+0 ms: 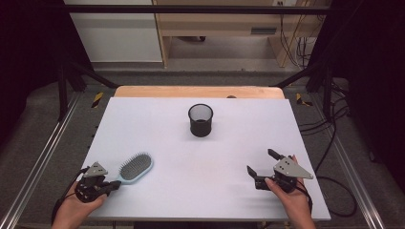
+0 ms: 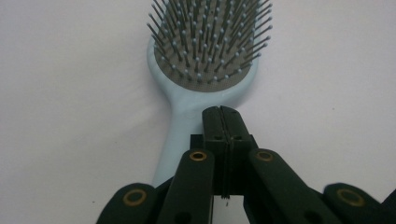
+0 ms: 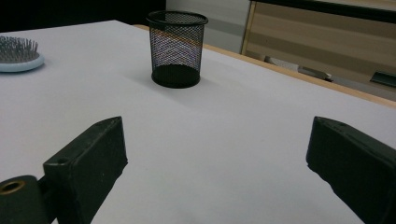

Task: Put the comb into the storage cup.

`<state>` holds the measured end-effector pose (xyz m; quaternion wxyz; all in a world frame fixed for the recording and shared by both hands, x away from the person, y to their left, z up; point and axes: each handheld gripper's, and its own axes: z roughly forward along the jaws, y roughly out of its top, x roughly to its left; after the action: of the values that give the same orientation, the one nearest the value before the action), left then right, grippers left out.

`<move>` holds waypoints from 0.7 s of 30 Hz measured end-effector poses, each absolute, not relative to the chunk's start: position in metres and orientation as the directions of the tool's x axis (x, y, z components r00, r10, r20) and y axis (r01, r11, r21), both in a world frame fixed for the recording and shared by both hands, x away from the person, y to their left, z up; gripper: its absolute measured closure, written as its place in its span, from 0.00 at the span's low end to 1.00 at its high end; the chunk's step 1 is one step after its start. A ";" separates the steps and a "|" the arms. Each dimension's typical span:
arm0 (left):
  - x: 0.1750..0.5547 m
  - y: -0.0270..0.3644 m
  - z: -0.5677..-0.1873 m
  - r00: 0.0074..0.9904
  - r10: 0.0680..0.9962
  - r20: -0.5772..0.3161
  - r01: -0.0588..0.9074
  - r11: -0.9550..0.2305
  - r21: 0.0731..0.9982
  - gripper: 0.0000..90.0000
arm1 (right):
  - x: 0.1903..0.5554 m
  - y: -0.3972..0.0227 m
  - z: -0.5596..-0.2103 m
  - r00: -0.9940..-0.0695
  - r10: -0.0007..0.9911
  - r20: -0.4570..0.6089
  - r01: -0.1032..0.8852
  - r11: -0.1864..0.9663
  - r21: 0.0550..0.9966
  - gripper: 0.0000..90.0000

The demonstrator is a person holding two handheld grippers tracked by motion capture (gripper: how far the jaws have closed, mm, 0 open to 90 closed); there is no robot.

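High view: hairbrush [image 1: 135,167] near table's [image 1: 200,152] left edge.

This looks like a lab set up for recording. A white table [image 1: 200,157] stands inside a frame of black metal bars [image 1: 191,8], with dark curtains [image 1: 28,57] hung along both side edges. Aluminium rails [image 1: 38,162] run on the grey floor, cables [image 1: 329,143] trail past the right edge, and plain wooden furniture [image 1: 215,24] stands beyond the far edge.
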<state>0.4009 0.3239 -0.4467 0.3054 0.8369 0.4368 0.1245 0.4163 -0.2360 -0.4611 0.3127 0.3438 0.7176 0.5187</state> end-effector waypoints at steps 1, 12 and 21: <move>0.401 0.325 -0.445 0.588 0.807 -0.056 0.652 -0.432 0.624 1.00 | 0.416 -0.236 -0.461 -0.568 0.818 -0.093 0.168 0.226 0.960 0.06; 0.404 0.334 -0.435 0.571 0.821 -0.002 0.619 -0.429 0.658 0.68 | 0.417 -0.236 -0.461 -0.569 0.818 -0.091 0.171 0.226 0.959 0.06; 0.405 0.332 -0.438 0.558 0.829 0.022 0.616 -0.432 0.658 0.38 | 0.417 -0.236 -0.461 -0.569 0.817 -0.091 0.171 0.226 0.959 0.06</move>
<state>0.4053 0.3321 -0.4385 0.3058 0.8280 0.4365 0.1742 0.4165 -0.2361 -0.4613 0.3118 0.3440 0.7180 0.5185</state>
